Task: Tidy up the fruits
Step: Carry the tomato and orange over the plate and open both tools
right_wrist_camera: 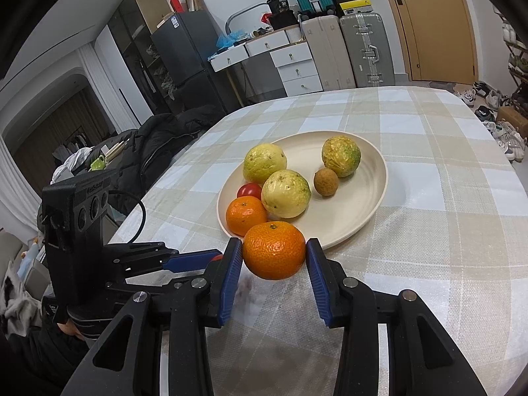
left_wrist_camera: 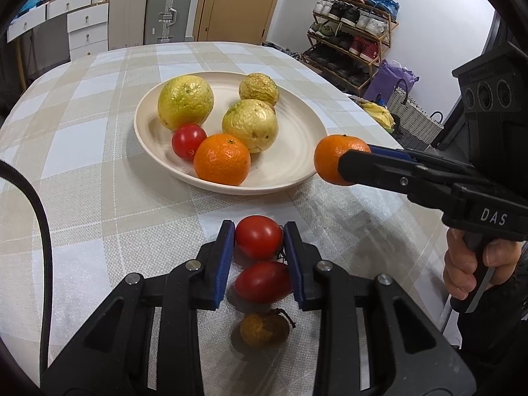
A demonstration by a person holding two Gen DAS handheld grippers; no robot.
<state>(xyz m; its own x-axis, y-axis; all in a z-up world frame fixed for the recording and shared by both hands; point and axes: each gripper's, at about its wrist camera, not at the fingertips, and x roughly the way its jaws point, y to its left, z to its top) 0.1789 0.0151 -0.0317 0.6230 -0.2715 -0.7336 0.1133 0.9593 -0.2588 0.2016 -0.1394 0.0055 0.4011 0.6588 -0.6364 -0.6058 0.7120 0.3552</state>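
Blue pads of the left gripper point(left_wrist_camera: 259, 236) squeeze a red tomato point(left_wrist_camera: 258, 237) on the tablecloth point(left_wrist_camera: 99, 198). Lift it gently, no squashing. Right gripper point(right_wrist_camera: 274, 254) holds a tangerine point(right_wrist_camera: 274, 250) beside the plate point(right_wrist_camera: 346, 227); set it down softly inside.

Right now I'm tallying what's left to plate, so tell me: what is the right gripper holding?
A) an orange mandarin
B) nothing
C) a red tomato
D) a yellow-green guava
A: the right gripper is clamped on an orange mandarin, its blue pads pressing both sides just short of the plate; the left gripper has the tomato.
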